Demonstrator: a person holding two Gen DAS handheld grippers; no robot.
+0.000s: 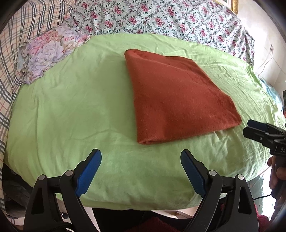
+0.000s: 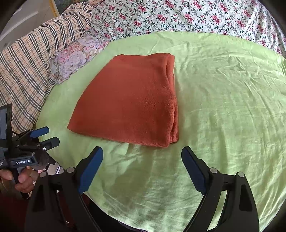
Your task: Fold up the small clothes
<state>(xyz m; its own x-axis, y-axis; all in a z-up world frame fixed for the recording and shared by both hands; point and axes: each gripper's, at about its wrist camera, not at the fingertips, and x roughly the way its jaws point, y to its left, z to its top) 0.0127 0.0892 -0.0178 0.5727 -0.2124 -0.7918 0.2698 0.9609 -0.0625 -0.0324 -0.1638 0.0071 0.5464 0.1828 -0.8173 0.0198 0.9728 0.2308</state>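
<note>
A rust-red cloth [image 2: 128,100] is seen folded flat on a green sheet [image 2: 223,100], stacked edges on its right side. The right gripper [image 2: 142,153] is held just short of the cloth's near edge, jaws wide apart w/ nothing between them. At lower left the left gripper [image 2: 47,136] is seen, gripped by a hand [image 2: 21,178], jaws apart. Plaid bedding [image 2: 32,71] and a floral cover [image 2: 178,16] lie behind.

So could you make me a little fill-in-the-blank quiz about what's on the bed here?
1. The folded garment is rust-____ in colour.
2. It lies on a light ____ sheet.
3. The left gripper and the right gripper both have their jaws ____, with nothing between them.
4. The pads on the fingers are ____.

Missing words: red; green; open; blue
</note>
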